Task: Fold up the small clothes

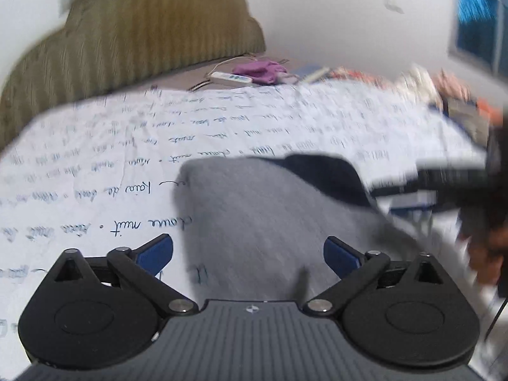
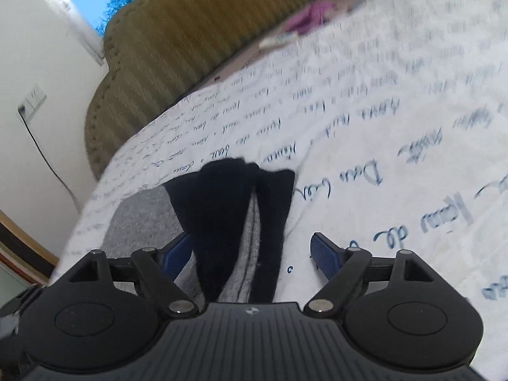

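Note:
A small grey garment (image 1: 254, 209) with black trim (image 1: 327, 174) lies on a white sheet printed with blue script (image 1: 127, 146). My left gripper (image 1: 248, 254) is open just above the grey cloth, its blue pads wide apart. In the right wrist view the same garment (image 2: 139, 219) shows its black part (image 2: 228, 209) folded over the grey, running toward the camera. My right gripper (image 2: 250, 254) is open, with the black cloth lying between its pads and nothing pinched. The right gripper also shows blurred at the right edge of the left wrist view (image 1: 451, 181).
An olive ribbed headboard cushion (image 1: 127, 44) stands at the far end of the bed. A white power strip (image 1: 231, 77) and a purple cloth (image 1: 260, 70) lie beside it. Blurred clutter (image 1: 428, 82) sits at the far right. A wall socket with a cable (image 2: 31, 101) is at the left.

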`<state>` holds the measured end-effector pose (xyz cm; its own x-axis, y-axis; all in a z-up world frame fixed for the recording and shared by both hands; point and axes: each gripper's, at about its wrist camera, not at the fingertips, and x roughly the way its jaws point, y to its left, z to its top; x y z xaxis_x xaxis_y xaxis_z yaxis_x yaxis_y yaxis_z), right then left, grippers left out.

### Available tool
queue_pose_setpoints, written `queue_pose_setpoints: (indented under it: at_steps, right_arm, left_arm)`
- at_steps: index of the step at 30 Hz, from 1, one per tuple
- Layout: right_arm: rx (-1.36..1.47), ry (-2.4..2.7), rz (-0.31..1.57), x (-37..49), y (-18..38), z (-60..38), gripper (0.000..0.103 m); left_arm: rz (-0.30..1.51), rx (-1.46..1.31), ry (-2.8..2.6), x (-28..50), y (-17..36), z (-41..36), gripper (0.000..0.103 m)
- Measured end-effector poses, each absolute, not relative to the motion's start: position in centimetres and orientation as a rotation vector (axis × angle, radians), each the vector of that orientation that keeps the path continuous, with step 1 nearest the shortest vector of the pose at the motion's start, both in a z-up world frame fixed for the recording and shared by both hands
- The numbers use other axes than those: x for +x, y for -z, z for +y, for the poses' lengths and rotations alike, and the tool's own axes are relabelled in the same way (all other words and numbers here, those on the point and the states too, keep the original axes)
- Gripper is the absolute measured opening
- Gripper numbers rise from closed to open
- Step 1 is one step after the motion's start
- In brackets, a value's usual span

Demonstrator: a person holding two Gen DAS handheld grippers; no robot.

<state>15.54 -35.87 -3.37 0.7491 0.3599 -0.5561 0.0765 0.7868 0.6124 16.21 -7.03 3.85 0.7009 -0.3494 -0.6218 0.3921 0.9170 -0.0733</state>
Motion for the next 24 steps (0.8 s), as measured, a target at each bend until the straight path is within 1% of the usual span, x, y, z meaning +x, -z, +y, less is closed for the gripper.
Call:
queue_pose_setpoints:
  at_steps: [3,6,8,11,13,14,15,16,17,18,20,22,24]
  right_arm:
    - [0.746,-0.216,0.750,17.2,5.0,-37.1,0.083]
    - [0.786,-0.299,0.752,18.8,5.7,-37.5,0.083]
    - [0.794,-0.358,0.755,20.1,5.8,-37.5,0.084]
    - [0.819,-0.429,0.757,22.3,6.3,-37.1,0.083]
    - [0.848,-0.462,0.750,23.8,6.7,-36.9,0.082]
    - [0.859,-0.471,0.747,24.5,6.7,-36.7,0.079]
    - [0.856,-0.476,0.747,25.1,6.7,-36.4,0.064]
    - [0.843,-0.469,0.763,25.8,6.7,-36.0,0.040]
    - [0.830,-0.454,0.790,26.3,6.9,-35.6,0.032]
    - [0.821,-0.449,0.804,26.6,7.0,-35.2,0.027]
    - [0.779,-0.443,0.782,26.2,6.7,-34.9,0.024]
    - [0.734,-0.441,0.735,25.2,5.7,-34.8,0.023]
    - [0.665,-0.447,0.668,24.2,4.1,-34.6,0.023]
  left_arm:
    - [0.799,-0.128,0.454,20.9,-3.1,-4.7,0.102]
    - [0.960,-0.376,0.513,25.4,-0.6,-2.8,0.102]
    - [1.033,-0.531,0.570,27.9,1.4,-2.2,0.101]
    - [1.043,-0.632,0.614,30.3,2.7,-2.5,0.098]
    - [1.025,-0.655,0.634,31.6,2.9,-3.2,0.090]
    - [1.017,-0.647,0.629,32.1,2.8,-3.6,0.081]
    - [1.004,-0.621,0.614,32.4,2.7,-4.0,0.063]
    - [0.990,-0.577,0.602,32.5,2.5,-4.4,0.056]
    - [0.973,-0.523,0.594,32.4,2.3,-4.9,0.045]
    - [0.948,-0.471,0.590,32.0,2.1,-5.3,0.038]
    - [0.848,-0.351,0.613,30.4,0.8,-6.0,0.034]
    - [0.733,-0.225,0.650,28.6,-0.7,-7.0,0.033]
    - [0.653,-0.157,0.681,27.6,-1.9,-7.9,0.033]
